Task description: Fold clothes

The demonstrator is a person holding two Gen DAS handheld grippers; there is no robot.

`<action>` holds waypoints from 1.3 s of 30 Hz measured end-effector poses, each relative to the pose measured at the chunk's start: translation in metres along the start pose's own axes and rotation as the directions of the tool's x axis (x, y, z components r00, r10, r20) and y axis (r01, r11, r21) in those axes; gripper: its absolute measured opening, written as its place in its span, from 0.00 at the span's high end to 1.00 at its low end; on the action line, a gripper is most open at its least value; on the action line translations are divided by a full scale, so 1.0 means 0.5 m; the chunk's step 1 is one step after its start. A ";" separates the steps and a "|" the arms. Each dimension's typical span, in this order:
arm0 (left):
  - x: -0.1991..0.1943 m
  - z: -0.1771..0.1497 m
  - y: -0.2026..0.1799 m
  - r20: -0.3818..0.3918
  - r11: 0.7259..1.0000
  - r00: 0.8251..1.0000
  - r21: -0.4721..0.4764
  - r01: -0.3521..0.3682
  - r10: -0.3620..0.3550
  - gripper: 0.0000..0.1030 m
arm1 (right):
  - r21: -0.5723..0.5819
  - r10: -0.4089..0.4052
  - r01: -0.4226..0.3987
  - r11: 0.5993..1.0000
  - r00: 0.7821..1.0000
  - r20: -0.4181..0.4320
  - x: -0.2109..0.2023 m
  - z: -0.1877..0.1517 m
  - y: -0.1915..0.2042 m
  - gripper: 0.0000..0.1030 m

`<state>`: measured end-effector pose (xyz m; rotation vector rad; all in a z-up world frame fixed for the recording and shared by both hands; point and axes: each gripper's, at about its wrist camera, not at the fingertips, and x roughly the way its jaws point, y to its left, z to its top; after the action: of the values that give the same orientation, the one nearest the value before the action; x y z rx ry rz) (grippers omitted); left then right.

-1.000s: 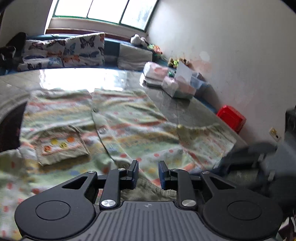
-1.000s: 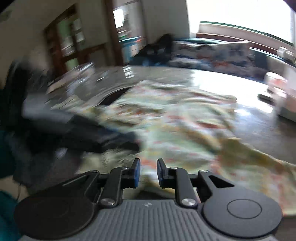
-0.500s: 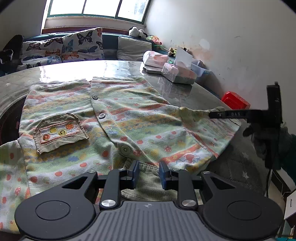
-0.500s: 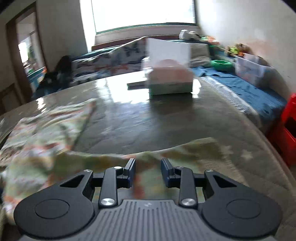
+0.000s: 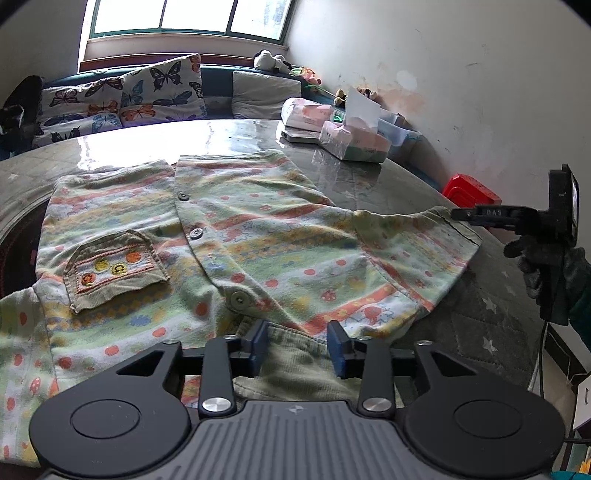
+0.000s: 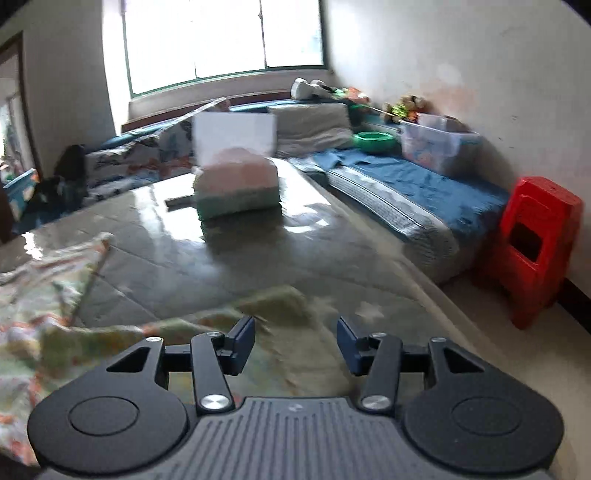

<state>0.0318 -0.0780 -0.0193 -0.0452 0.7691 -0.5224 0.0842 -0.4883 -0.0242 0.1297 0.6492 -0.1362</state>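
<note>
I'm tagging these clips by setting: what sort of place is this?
Most likely a lived-in room in a home. A window bench holds butterfly-print cushions and soft toys; a patterned shirt lies spread on a glossy table with tissue packs, and a red plastic stool stands beside it.

Daylight pours in from the window (image 5: 184, 18), which is blown out to near white in both views. Below the window, the glossy worktop (image 5: 155, 144) throws back a broad white glare patch; the right wrist view shows softer streaks of it beside the tissue box (image 6: 236, 184). The left wrist picture is sharp, with soft, faint shadows. The right wrist picture is smeared with blur, worst on the patterned shirt (image 6: 44, 302). Fisheye bending curves both pictures, with dark corners.
</note>
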 end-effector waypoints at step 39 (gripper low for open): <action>0.077 0.052 -0.100 0.024 0.988 0.999 0.153 -0.038 0.035 0.33 | 0.021 0.263 -0.275 0.961 0.937 0.230 -0.215 0.114 0.077 0.92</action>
<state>0.0505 -0.1433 -0.0144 0.1057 0.7062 -0.5436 0.0396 -0.4505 0.0894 0.2490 0.3955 0.0964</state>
